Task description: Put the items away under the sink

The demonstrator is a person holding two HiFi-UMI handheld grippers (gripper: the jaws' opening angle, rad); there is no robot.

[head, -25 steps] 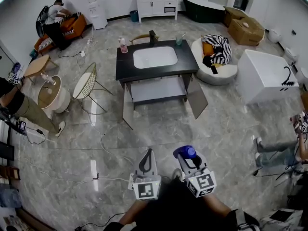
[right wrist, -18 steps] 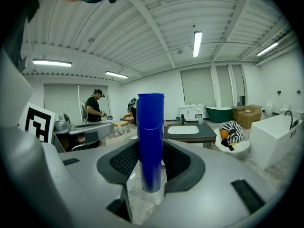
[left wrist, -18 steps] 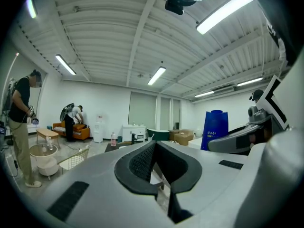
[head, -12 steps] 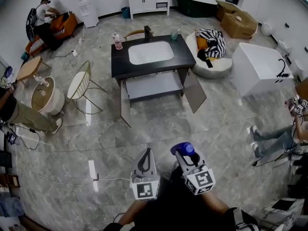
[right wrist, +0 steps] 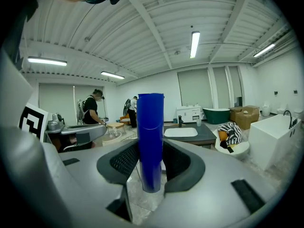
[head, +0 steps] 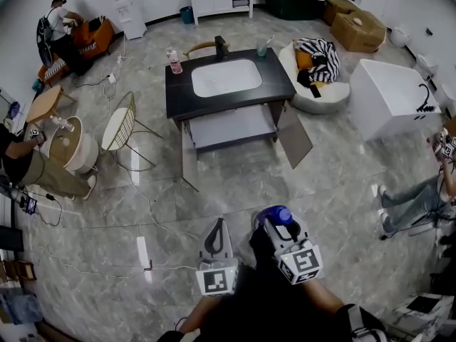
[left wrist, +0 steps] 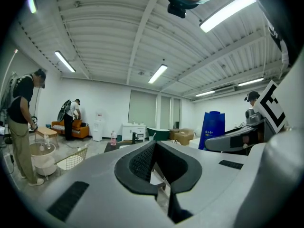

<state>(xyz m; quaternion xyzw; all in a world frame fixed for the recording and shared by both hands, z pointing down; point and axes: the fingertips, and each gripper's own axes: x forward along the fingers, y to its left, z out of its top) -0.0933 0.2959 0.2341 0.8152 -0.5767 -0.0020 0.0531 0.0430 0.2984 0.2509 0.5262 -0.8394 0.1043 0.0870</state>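
The black-topped sink vanity (head: 178, 95) with a white basin stands across the floor, and both its cabinet doors (head: 293, 135) hang open over a pale shelf. A pink bottle (head: 172, 60) and a cup (head: 261, 48) stand on the countertop by the faucet (head: 221, 47). My right gripper (head: 279, 228) is shut on a tall blue bottle (right wrist: 151, 141), held upright; the blue bottle (left wrist: 213, 129) also shows in the left gripper view. My left gripper (head: 218, 235) is shut with nothing between its pads (left wrist: 140, 161). Both grippers are low in the head view, well short of the vanity.
A wire chair (head: 121, 123) and a round side table (head: 68, 144) stand left of the vanity. A white beanbag with striped cloth (head: 317, 66) and a white box-shaped unit (head: 392, 105) are on its right. Cables (head: 153, 205) trail over the marble floor. People stand at the left and right edges.
The head view has shifted a little, so the vanity sits slightly lower and to the right. Both grippers keep their pose, and the blue bottle stays in the right one.
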